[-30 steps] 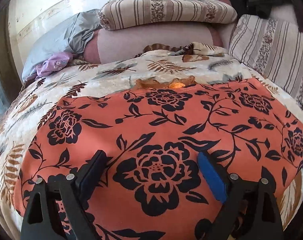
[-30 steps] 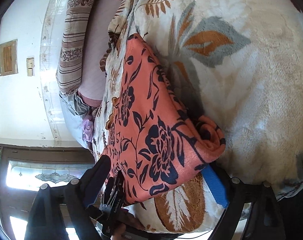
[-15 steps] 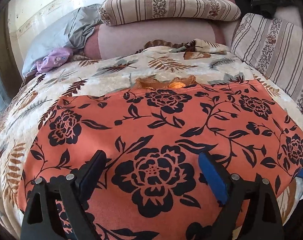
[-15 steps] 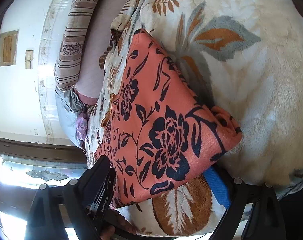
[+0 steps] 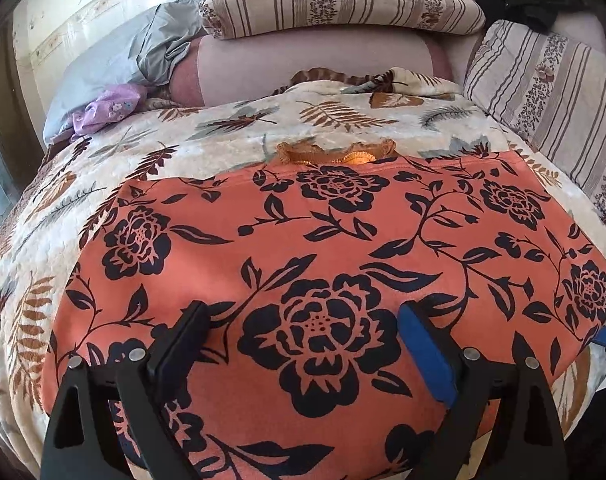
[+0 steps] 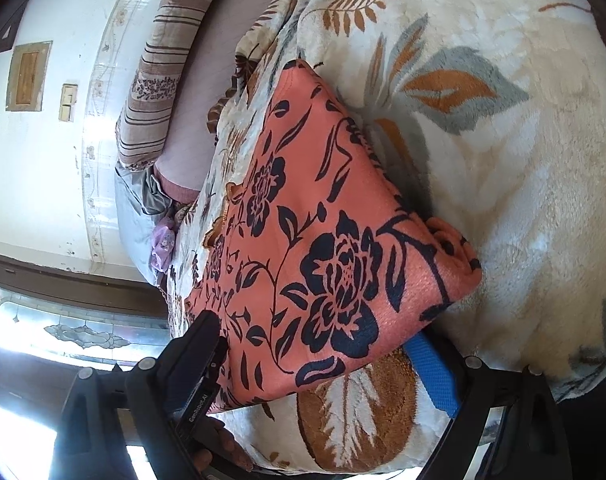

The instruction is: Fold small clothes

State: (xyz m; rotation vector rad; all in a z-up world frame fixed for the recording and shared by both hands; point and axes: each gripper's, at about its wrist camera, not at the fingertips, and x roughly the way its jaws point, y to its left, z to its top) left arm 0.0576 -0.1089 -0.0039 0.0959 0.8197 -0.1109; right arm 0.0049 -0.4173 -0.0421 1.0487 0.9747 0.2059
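Drifts a little back from a second ago in the left wrist view, taking in more of the orange floral garment [image 5: 335, 264], which lies flat across the leaf-print blanket [image 5: 231, 140] on the bed, far hem toward the striped pillows [image 5: 343, 4]. Hangs the left gripper [image 5: 303, 344] over the near edge of the cloth with fingers spread wide, pinching nothing; cannot tell whether the tips touch the fabric.

Slides the garment's near right corner [image 6: 455, 256] further right in the right wrist view than half a second ago. Shows that corner thick and rolled, likely several layers already doubled. Frames the near right edge of the cloth between the spread fingers of the right gripper [image 6: 315, 360], the blue pad [image 6: 431, 376] tucked low beside the hem, the black finger to the left; clamps nothing as yet.

Looks like the set-up for another fold: both tools lined along the near edge. Calls next for closing on all layers at the near hem, left and right alike, then lifting evenly and carrying the edge toward the far hem without dragging the blanket.
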